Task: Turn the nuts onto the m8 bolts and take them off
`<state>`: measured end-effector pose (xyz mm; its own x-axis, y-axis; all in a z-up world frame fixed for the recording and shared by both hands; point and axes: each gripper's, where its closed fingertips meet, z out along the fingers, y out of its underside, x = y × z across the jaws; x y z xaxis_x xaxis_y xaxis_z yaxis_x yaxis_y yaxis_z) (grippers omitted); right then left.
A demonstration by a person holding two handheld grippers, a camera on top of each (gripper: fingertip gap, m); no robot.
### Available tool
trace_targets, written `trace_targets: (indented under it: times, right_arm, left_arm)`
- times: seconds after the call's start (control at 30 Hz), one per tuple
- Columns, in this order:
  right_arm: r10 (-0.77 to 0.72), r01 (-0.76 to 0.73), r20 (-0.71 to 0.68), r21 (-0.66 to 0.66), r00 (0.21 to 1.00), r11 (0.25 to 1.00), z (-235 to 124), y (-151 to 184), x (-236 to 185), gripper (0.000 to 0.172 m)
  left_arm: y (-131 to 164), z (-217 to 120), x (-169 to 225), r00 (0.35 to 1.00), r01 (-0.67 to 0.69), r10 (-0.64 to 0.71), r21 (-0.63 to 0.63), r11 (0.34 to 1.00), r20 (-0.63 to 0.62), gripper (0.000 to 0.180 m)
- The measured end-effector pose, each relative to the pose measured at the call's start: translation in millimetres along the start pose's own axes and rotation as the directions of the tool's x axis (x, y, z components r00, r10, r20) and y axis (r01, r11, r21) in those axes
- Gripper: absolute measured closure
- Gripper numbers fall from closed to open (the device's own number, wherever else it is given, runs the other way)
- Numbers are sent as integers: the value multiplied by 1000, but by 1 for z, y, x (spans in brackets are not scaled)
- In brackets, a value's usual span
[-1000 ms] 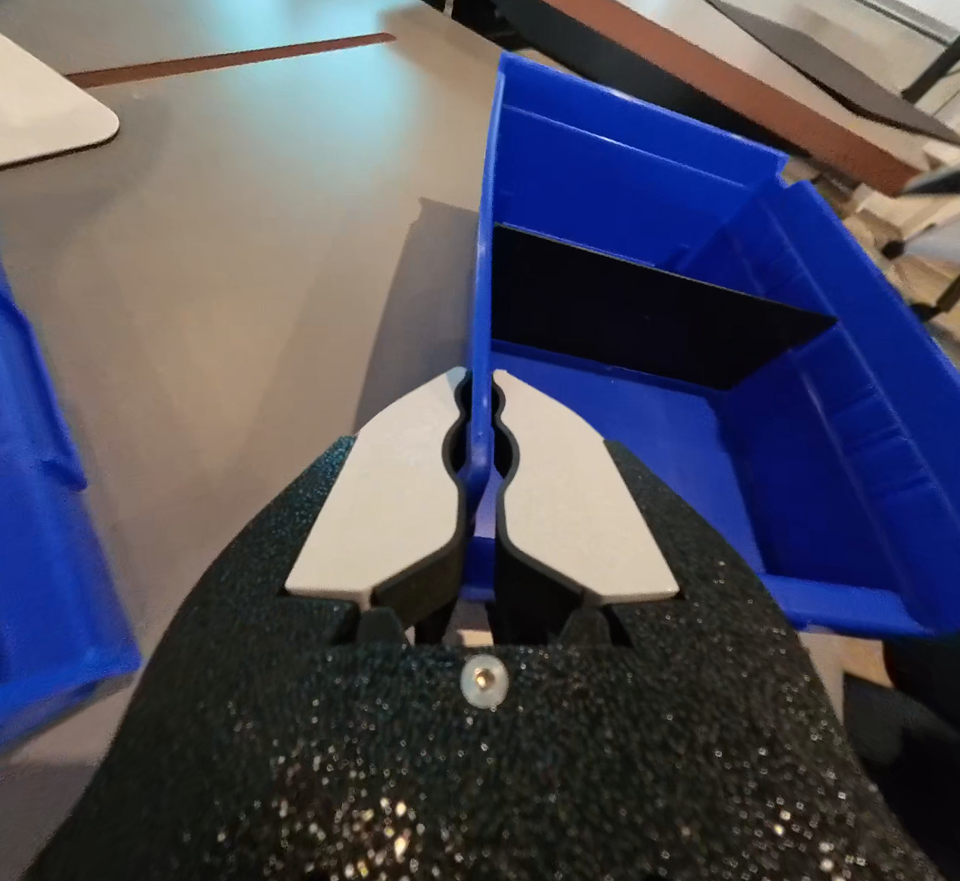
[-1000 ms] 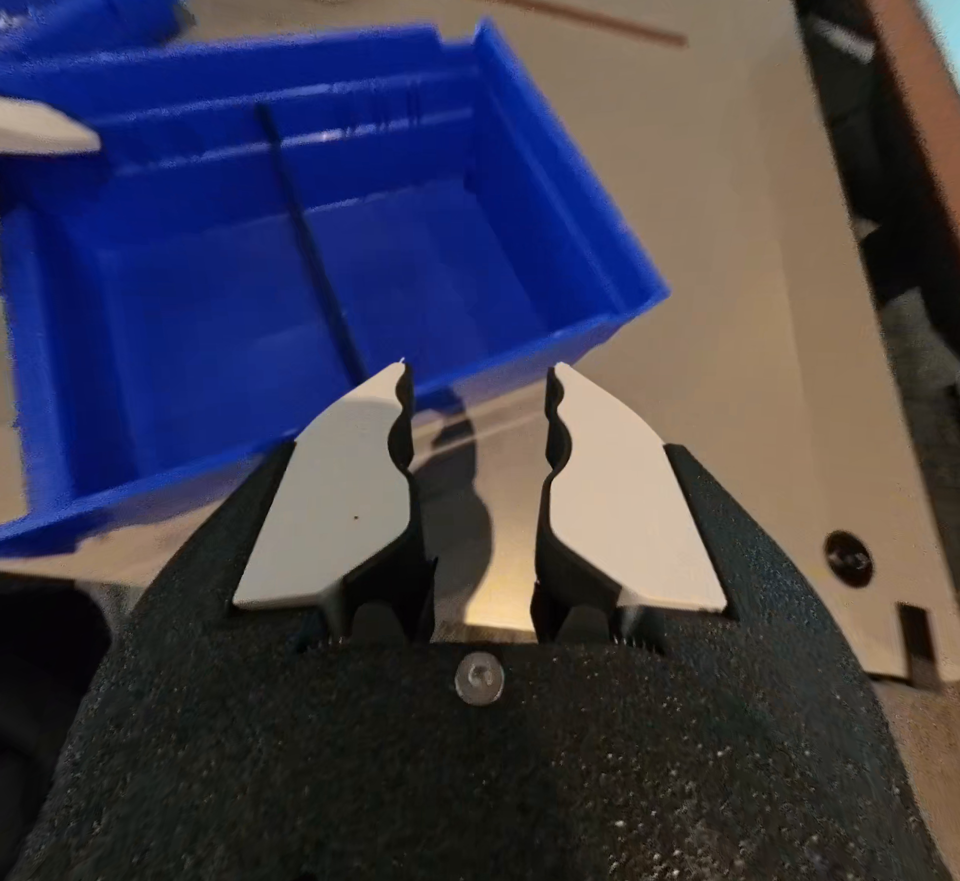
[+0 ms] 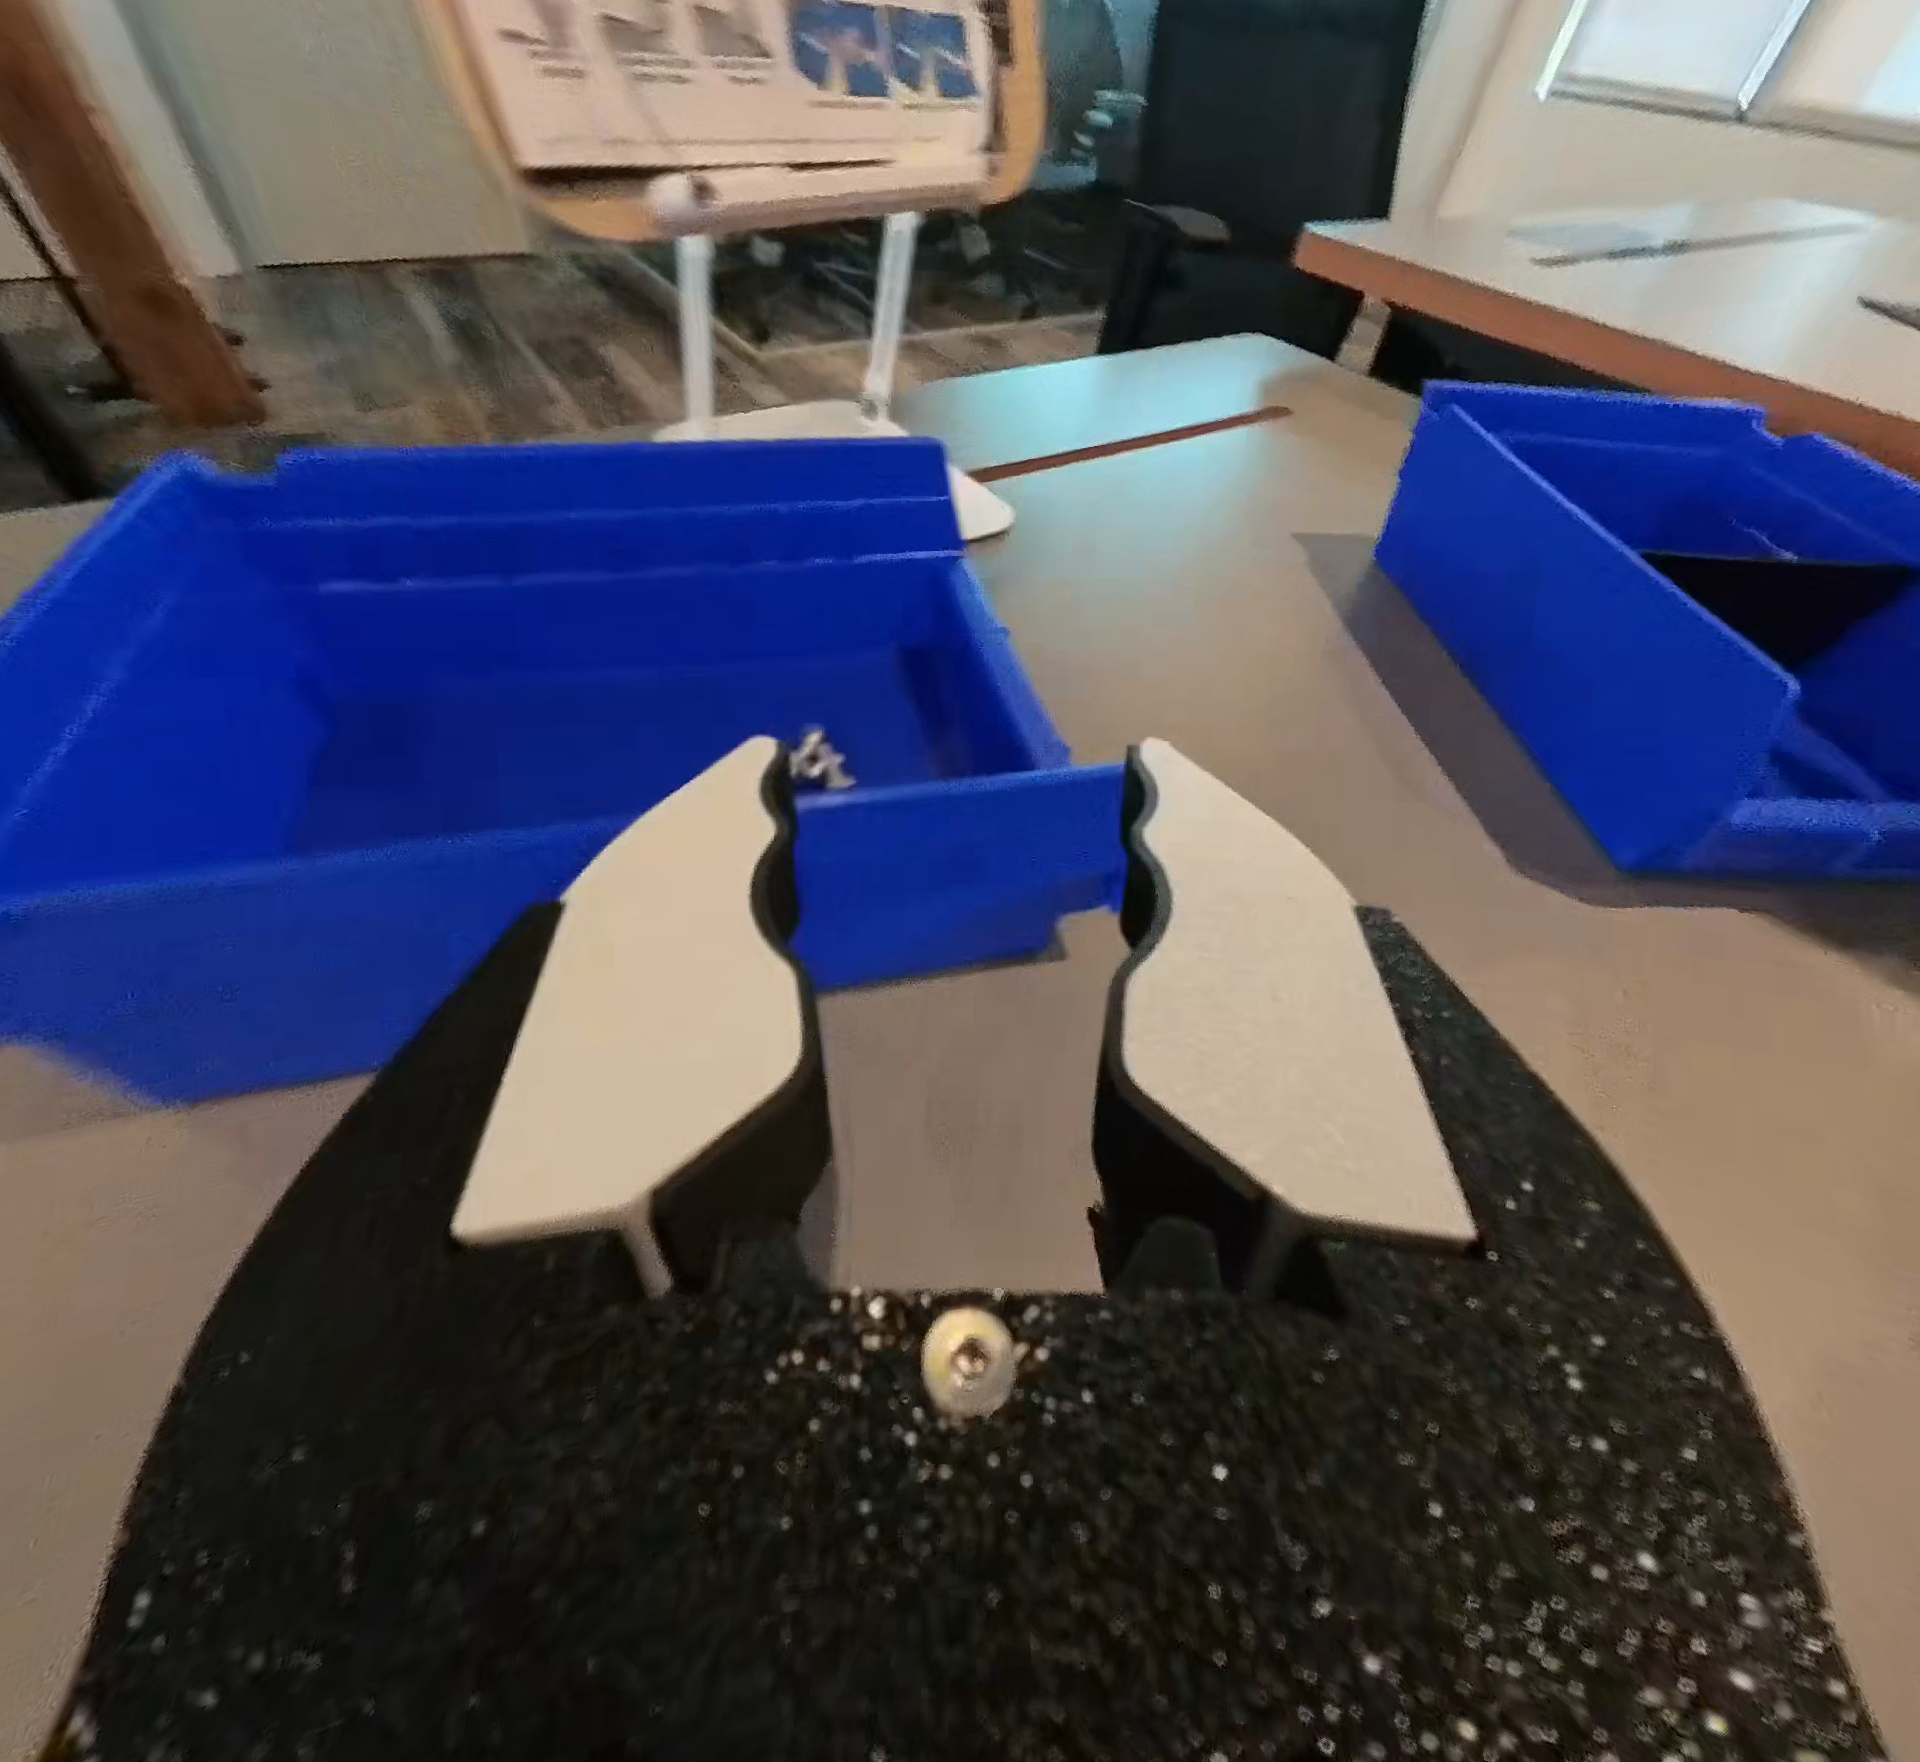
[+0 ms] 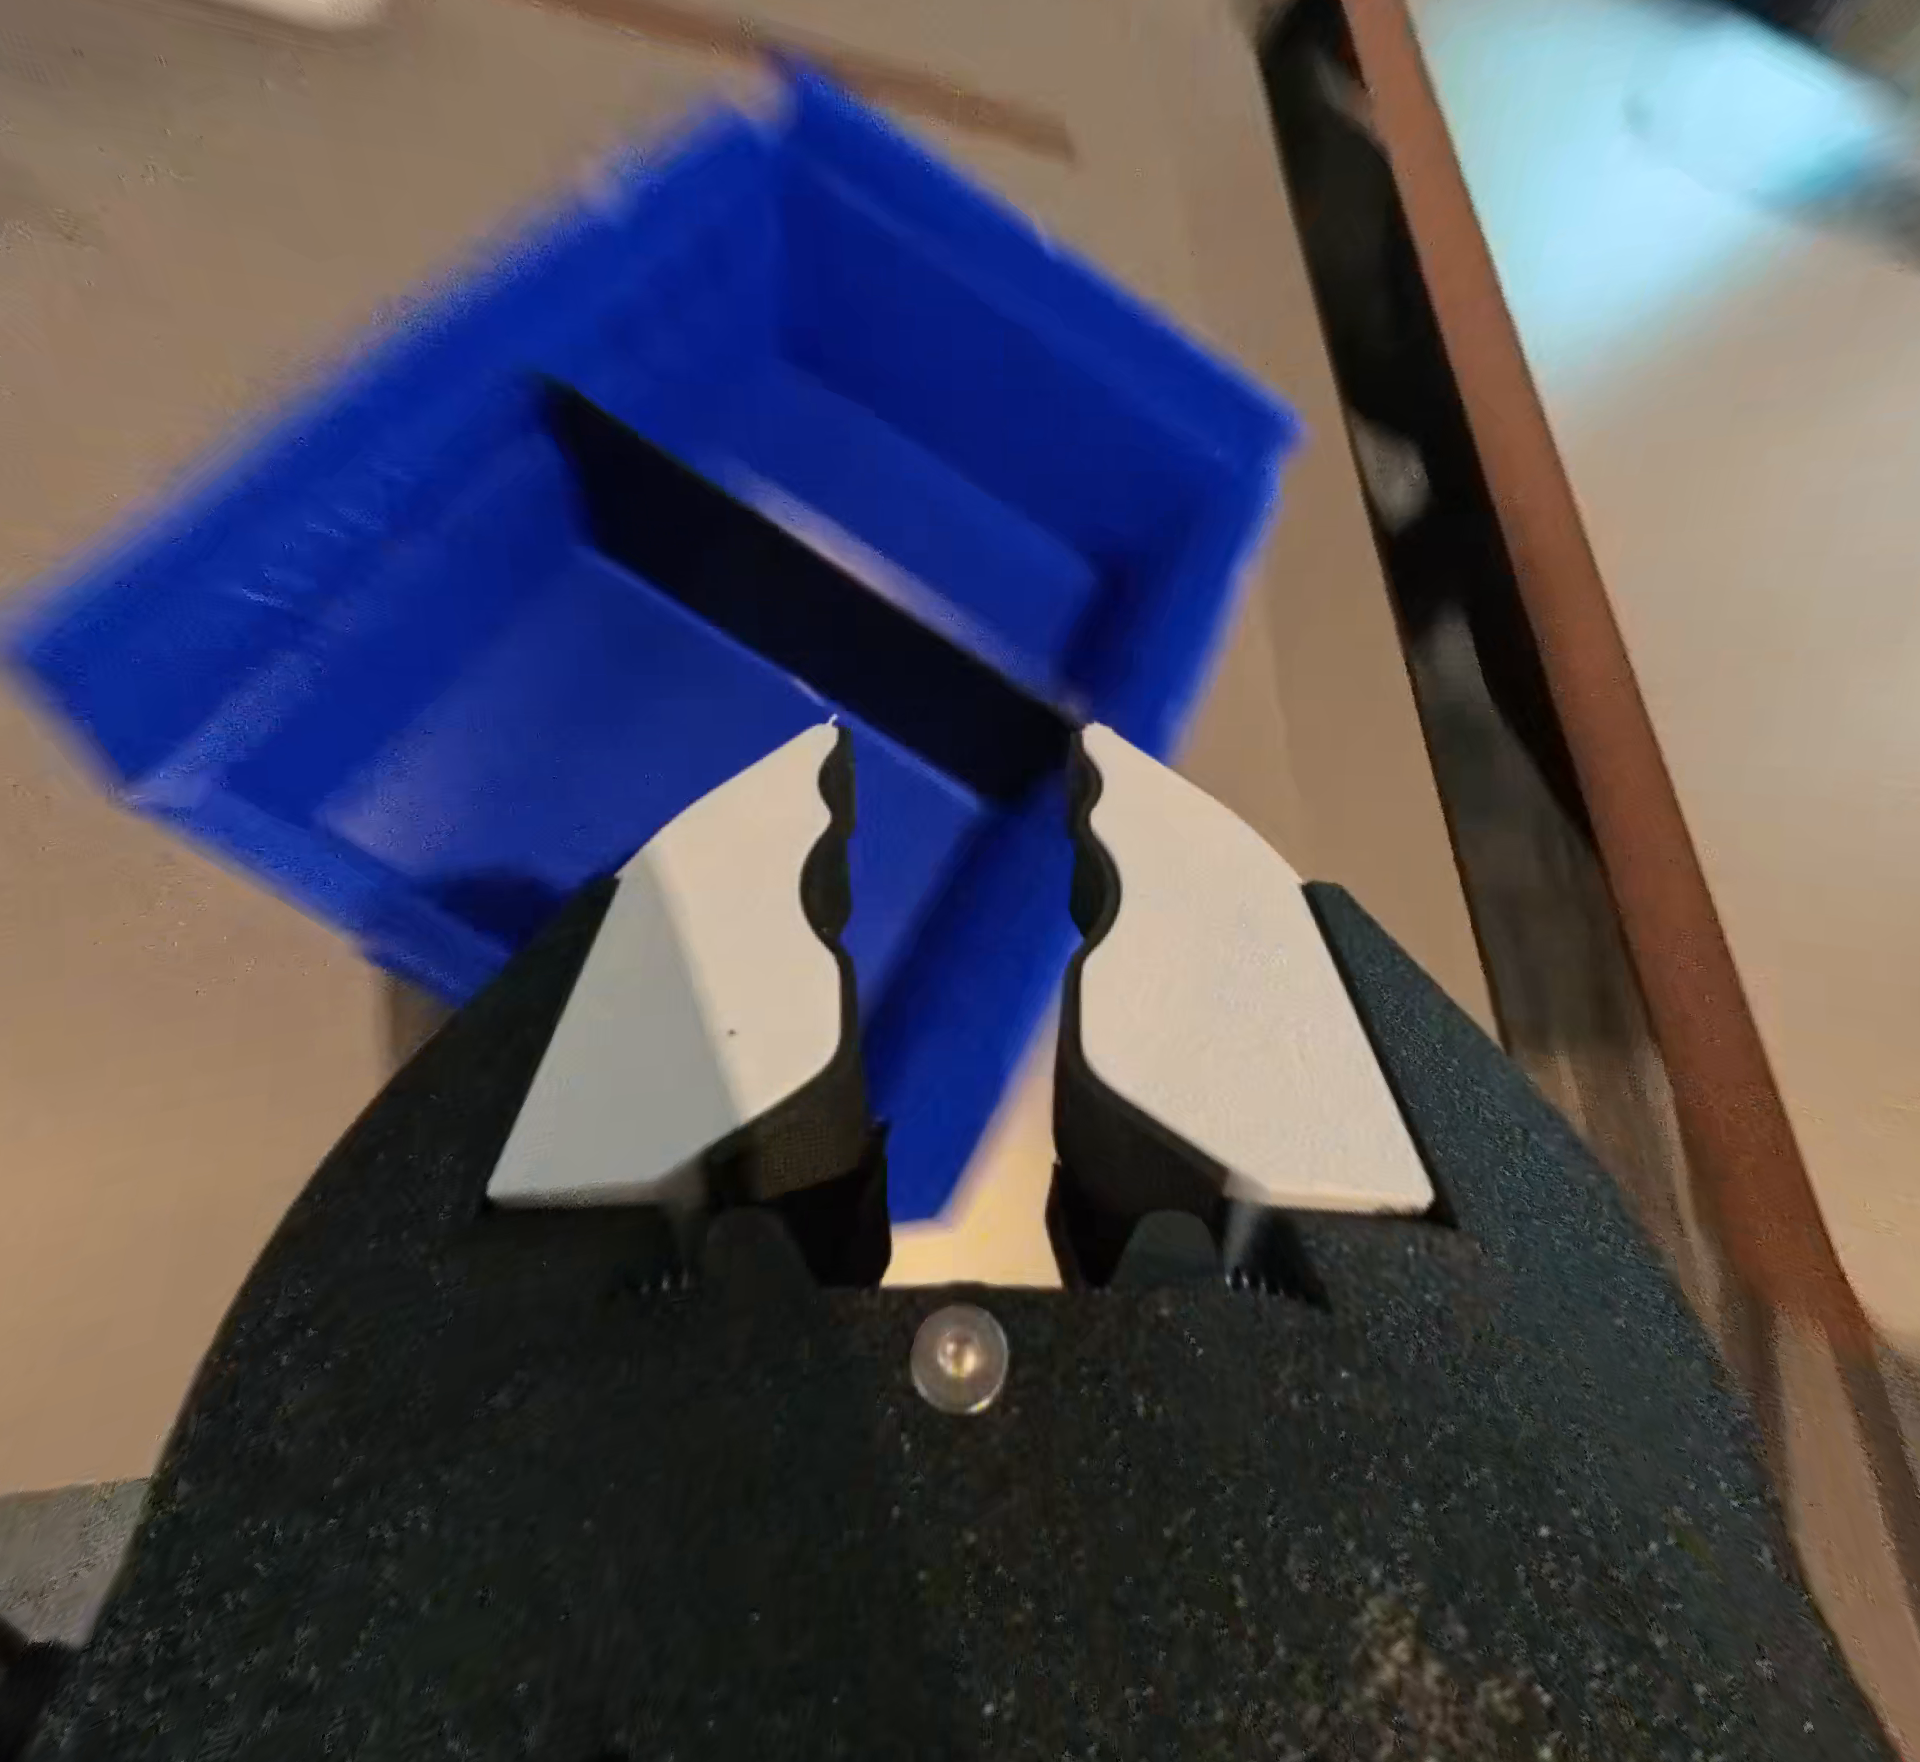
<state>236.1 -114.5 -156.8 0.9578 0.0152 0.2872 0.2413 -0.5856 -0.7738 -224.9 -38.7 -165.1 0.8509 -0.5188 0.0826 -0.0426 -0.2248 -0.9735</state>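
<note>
A: Where's the hardware for the bolt job?

B: In the nearer blue bin on the bench. A small cluster of silver metal parts lies on its floor, just past the front wall. It's too small and blurred to say which are nuts and which are bolts.

A: And the left claw?

B: Spread wide, holding nothing. It sits low in front of that bin, fingers pointing over the front wall, probably so it can reach in for the parts.

A: The right claw?

B: Also apart and bare, though less widely. It hangs above the second blue bin, the one with the black divider across it. Both compartments look bare, but the picture is smeared.

A: So nothing's been threaded?

B: I'd judge not. No piece is in either claw, so the first pick is still ahead. The two bins stand well apart, perhaps one for supply and one for finished pieces.
</note>
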Motion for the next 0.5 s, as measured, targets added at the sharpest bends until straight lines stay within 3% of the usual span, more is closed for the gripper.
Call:
trace_targets:
  times: [0.07,0.1,0.2,0.27,0.33,0.43,0.5]
  right_arm:
    - [-166,122,186,229,968,966,-16,-50,-69,133]
    - [-270,158,303,347,914,924,-25,-72,-116,134]
    - [-536,148,571,586,622,797,-44,-108,-261,136]
    - [-616,215,627,596,476,773,-22,-105,-329,127]
    - [-625,278,678,561,387,780,9,-98,-375,116]
    - [-503,259,808,438,306,861,35,-87,-418,110]
    - [-407,215,878,359,252,908,28,-82,-436,106]
  left_arm:
    - [4,-19,-17,999,38,-39,33,999,29,119]
    - [7,-27,-24,997,49,-51,40,998,50,118]
    - [17,-44,-42,993,68,-70,28,997,97,117]
    - [23,-52,-50,990,93,-94,13,996,104,115]
    - [25,-61,-56,987,121,-122,11,993,103,114]
    - [28,-78,-66,982,138,-139,17,990,127,114]
    - [31,-89,-73,978,152,-152,16,988,144,113]
